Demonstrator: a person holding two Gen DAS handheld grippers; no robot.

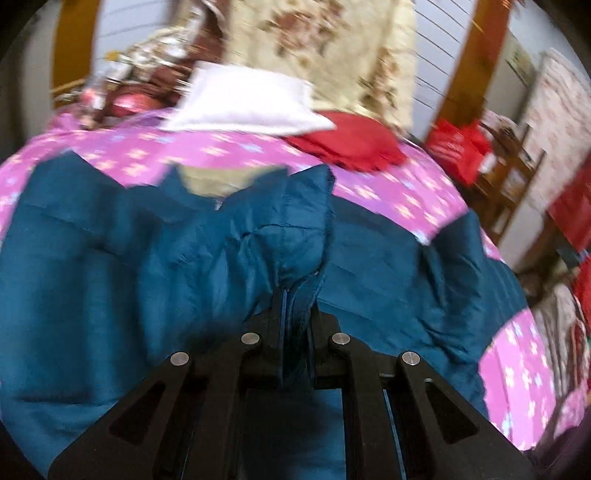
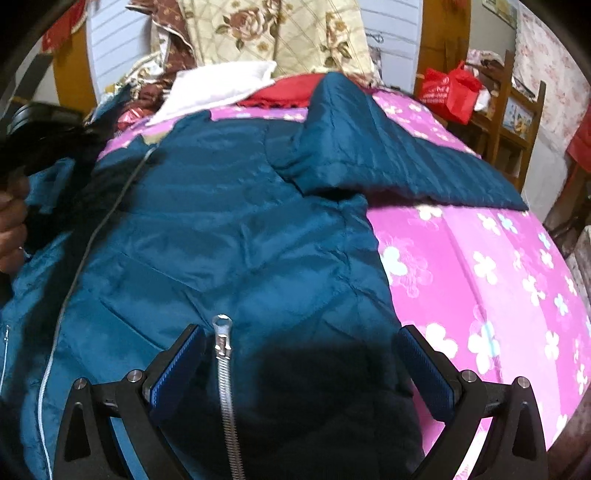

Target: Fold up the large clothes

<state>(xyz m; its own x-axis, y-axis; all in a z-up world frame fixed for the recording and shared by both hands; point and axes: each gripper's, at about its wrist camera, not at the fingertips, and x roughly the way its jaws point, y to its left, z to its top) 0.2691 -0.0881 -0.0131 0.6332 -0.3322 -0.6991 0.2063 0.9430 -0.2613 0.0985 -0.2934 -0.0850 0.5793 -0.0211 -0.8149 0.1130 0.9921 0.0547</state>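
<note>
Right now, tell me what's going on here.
A person is folding a blue jacket spread on a pink flowered bedspread. The left gripper is shut on a bunched fold of the jacket. The right gripper is open over the jacket's lower front, its zipper pull between the fingers, gripping nothing. One sleeve lies out to the side.

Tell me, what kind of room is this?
Probably a bedroom in someone's home. A teal jacket lies on a bed with a pink flowered sheet, a floral quilt is piled at its head, and a wooden chair stands beside it.
</note>
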